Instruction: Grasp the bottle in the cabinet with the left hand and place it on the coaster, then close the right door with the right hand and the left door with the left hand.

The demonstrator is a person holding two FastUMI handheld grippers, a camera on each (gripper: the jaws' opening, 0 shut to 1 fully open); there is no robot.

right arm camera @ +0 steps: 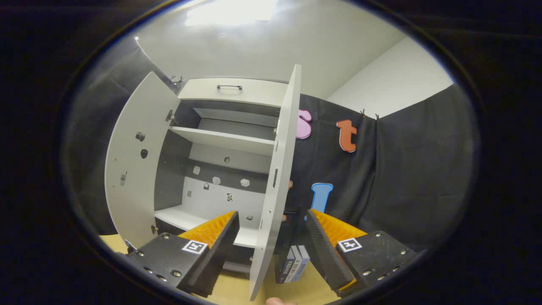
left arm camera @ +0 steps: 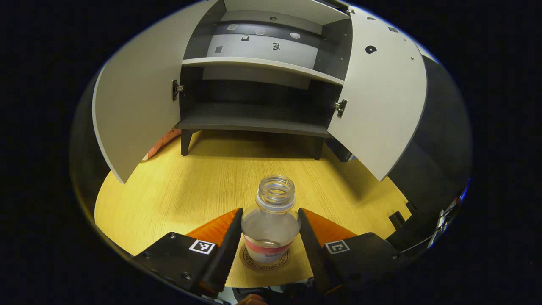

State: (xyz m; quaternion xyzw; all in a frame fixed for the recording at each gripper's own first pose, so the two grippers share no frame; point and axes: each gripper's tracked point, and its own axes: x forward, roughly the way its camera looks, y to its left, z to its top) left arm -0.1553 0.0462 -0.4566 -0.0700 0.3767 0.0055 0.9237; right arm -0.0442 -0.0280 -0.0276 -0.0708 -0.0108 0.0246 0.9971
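Left tongs (left arm camera: 271,237) bracket the uncapped bottle (left arm camera: 271,222) standing on the coaster (left arm camera: 265,263), contact unclear; right tongs (right arm camera: 271,250) gape empty before the right door (right arm camera: 277,178), ready to push.

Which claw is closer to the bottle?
Left. The left claw has a finger on each side of the bottle, which stands on the coaster. The right claw is up by the cabinet's right door.

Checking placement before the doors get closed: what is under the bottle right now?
The bottle stands on a round coaster on the wooden table. The coaster's middle is covered by the bottle.
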